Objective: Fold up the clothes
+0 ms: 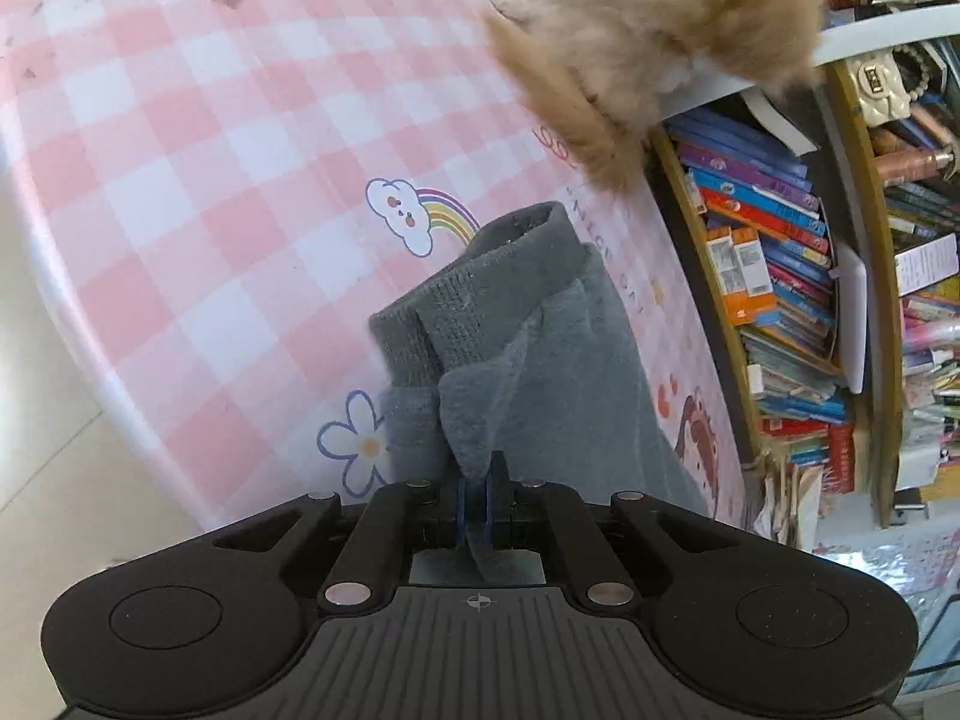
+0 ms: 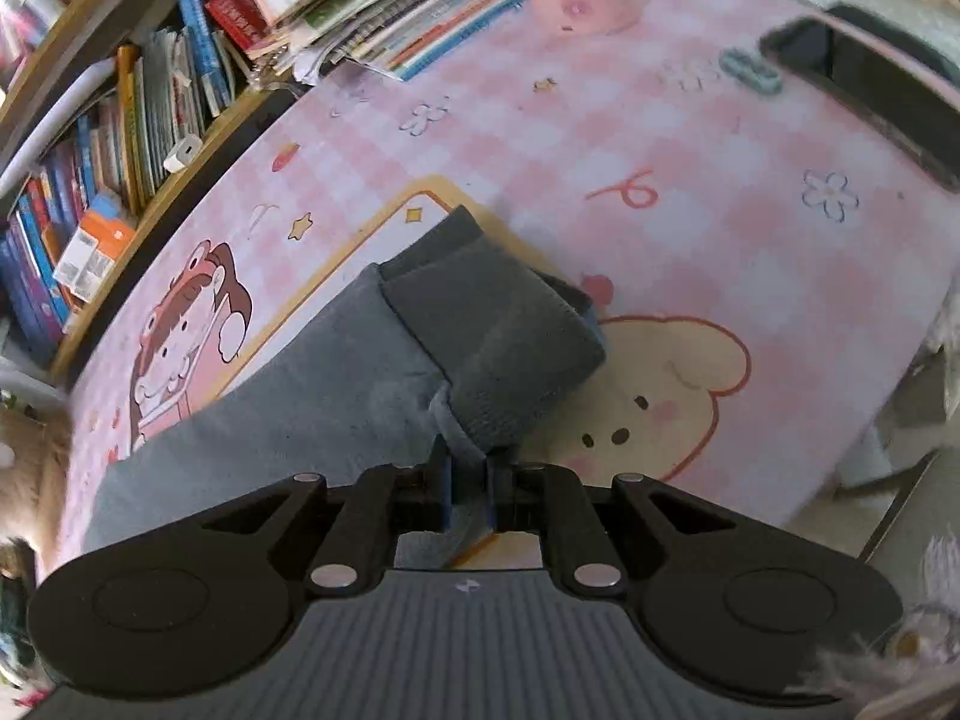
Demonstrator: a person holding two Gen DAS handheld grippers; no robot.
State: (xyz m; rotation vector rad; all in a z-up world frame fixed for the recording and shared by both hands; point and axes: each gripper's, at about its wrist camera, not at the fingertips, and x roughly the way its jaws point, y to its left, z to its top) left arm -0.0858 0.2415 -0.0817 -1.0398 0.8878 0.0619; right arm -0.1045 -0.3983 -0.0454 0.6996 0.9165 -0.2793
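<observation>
Grey fleece fills the space straight ahead of both tools. I have the soft grey fleece garment with ribbed knit cuffs (image 1: pixel 540 372) pinched at two points: my left gripper (image 1: pixel 482 495) has its blue pads pressed together on a small fold of fleece just behind one ribbed cuff, and my right gripper (image 2: pixel 468 495) is clamped the same way on a tuck of cloth beside the other ribbed cuff (image 2: pixel 504 348). Holding near the cuffs, I judge, lets me carry that end of the piece as one straight edge and lay it over the rest for a fold.

Beyond the tips of both tools, the garment drapes down onto the pink-and-white checked tabletop with cartoon prints (image 1: pixel 198 192). From my right tool the body of it runs away to the left and lies flat on the table. The fleece looks napped and thick, the cuffs tighter and darker with fine ribs, so the cloth should bunch rather than crease sharply.

Far ahead of my left tool, a fluffy tan furry thing (image 1: pixel 654 18) overhangs the table's far edge. Crowded wooden bookshelves (image 1: pixel 780 276) stand off to the right.
</observation>
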